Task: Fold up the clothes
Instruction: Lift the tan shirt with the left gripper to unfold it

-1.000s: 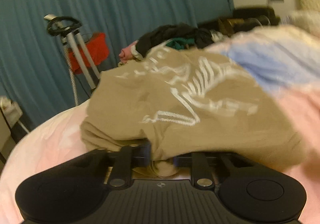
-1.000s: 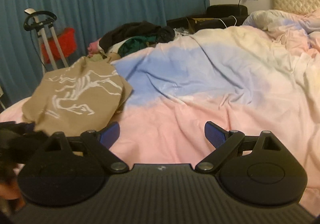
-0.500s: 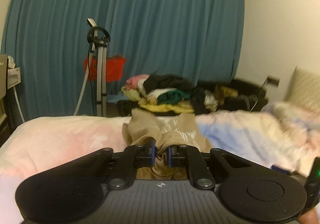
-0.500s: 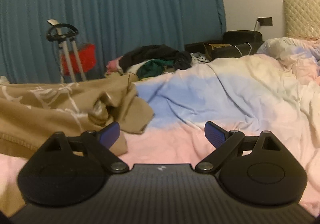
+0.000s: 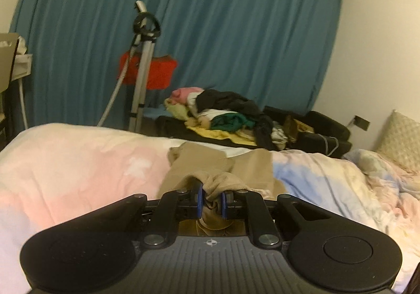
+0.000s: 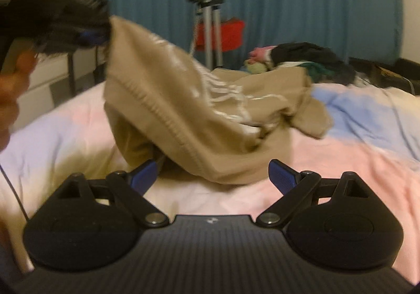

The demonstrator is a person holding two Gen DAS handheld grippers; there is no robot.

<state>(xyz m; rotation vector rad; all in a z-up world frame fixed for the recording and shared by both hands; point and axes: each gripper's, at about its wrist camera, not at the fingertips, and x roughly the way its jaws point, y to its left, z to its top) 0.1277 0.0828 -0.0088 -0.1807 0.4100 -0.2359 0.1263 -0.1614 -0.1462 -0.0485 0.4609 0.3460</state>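
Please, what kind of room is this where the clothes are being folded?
Most likely a bedroom at home. A bed with a pastel duvet fills the foreground, a quilted headboard stands by the wall, and teal curtains hang behind a pile of unfolded clothes.

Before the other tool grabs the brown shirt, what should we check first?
1. Left tool gripping the brown shirt: ok, shut on a bunch of cloth.
2. Right tool ready: ok, open and empty.
3. Shirt lifted: ok, one end is up, the rest lies on the bed.
4. Hem within reach of the right tool: ok, it hangs just ahead.
5. Shirt flat and untangled: not ok, bunched.
6. Which shirt corner the left tool holds: cannot tell.
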